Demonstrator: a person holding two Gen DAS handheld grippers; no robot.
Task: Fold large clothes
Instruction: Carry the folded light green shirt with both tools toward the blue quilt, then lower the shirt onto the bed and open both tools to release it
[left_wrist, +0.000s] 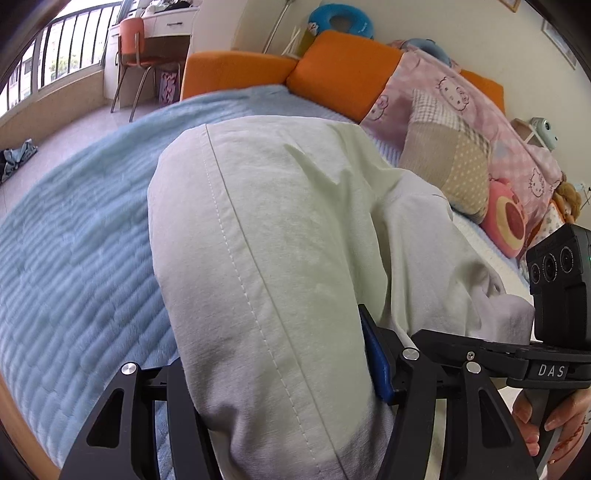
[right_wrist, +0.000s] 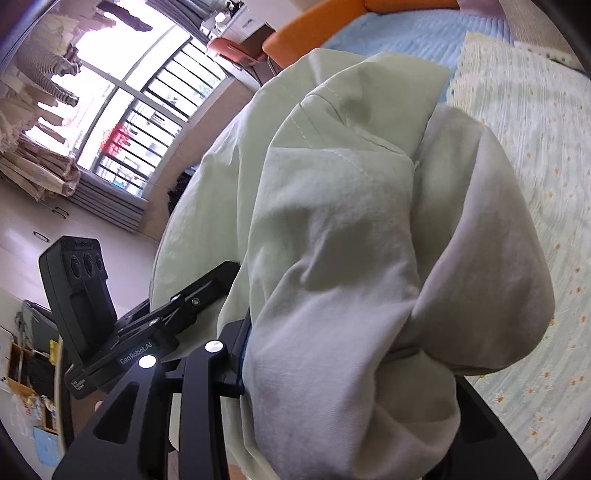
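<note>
A large pale green garment (left_wrist: 280, 236) with a stitched seam lies on the blue quilted bed (left_wrist: 74, 229) and drapes over both grippers. My left gripper (left_wrist: 280, 391) is shut on a thick fold of it; the cloth hides the fingertips. My right gripper (right_wrist: 332, 387) is shut on a bunched part of the same garment (right_wrist: 351, 229), held up close to the lens. The right gripper also shows at the right edge of the left wrist view (left_wrist: 554, 365), and the left gripper at the left of the right wrist view (right_wrist: 155, 332).
Orange cushions (left_wrist: 340, 74) and pink patterned pillows (left_wrist: 461, 110) line the bed's far side. A floral sheet (right_wrist: 524, 184) covers the bed on the right. An orange chair (left_wrist: 136, 44) and a desk stand by the window (right_wrist: 122, 110).
</note>
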